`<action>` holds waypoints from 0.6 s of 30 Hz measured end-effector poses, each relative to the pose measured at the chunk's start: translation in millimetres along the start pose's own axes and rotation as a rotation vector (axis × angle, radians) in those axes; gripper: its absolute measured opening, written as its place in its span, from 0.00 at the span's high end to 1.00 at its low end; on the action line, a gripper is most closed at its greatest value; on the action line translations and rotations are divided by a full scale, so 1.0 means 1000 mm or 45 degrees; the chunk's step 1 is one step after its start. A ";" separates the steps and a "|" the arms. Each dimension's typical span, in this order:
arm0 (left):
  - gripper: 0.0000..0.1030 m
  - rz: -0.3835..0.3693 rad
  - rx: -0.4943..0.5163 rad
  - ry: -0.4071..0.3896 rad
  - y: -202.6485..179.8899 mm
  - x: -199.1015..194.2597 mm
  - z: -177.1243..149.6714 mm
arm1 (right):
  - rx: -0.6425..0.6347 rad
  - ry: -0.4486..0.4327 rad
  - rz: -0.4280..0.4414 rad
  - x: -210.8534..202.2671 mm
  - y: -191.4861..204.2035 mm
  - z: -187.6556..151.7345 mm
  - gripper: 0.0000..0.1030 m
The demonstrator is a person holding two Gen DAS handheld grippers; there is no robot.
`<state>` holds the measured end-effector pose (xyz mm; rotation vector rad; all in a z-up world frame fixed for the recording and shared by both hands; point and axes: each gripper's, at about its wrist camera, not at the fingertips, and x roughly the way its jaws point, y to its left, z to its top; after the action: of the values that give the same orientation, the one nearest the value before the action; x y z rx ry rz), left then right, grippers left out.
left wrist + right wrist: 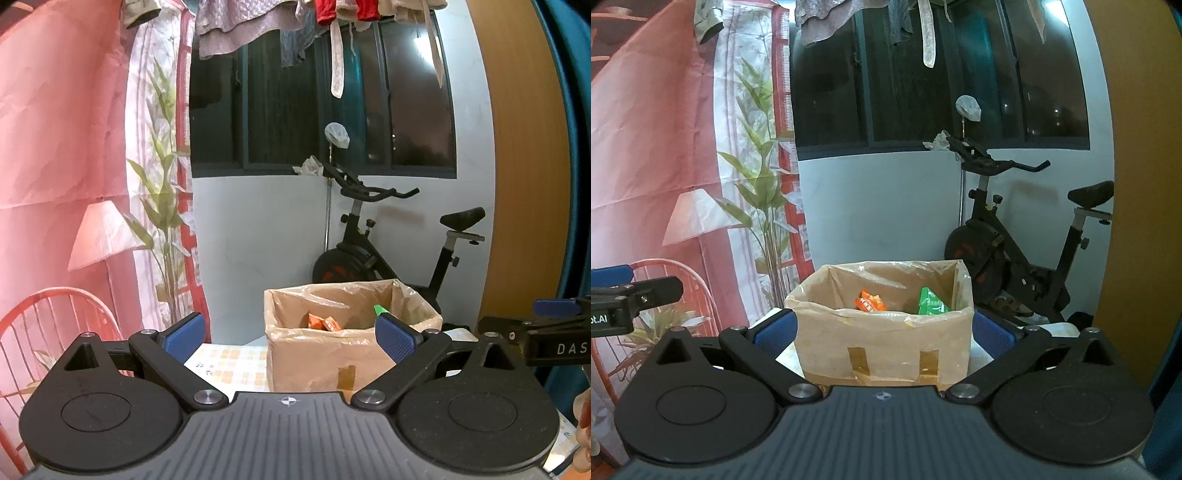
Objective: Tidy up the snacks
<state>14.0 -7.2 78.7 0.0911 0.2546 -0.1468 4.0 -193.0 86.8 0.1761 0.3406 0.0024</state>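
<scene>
A cardboard box lined with clear plastic stands on a table with a checked cloth. Inside it lie orange snack packets and a green packet. The box also shows in the right wrist view, with the orange packets and the green packet. My left gripper is open and empty, in front of the box. My right gripper is open and empty, its fingers on either side of the box's near face.
An exercise bike stands behind the table under a dark window. A pink printed backdrop hangs at the left. A wooden panel stands at the right. Laundry hangs overhead. The right gripper shows at the left view's right edge.
</scene>
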 end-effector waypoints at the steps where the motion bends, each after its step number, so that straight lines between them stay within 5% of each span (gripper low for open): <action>1: 0.04 -0.004 -0.003 0.006 0.000 0.001 -0.001 | 0.001 0.004 0.000 0.000 0.000 -0.001 0.00; 18: 0.04 -0.021 -0.047 0.044 0.003 0.003 -0.006 | -0.004 0.015 0.008 0.001 0.002 -0.005 0.00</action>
<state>16.1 -3.6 72.2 0.0546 0.2928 -0.1572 3.7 -190.5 82.1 0.1740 0.3515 0.0100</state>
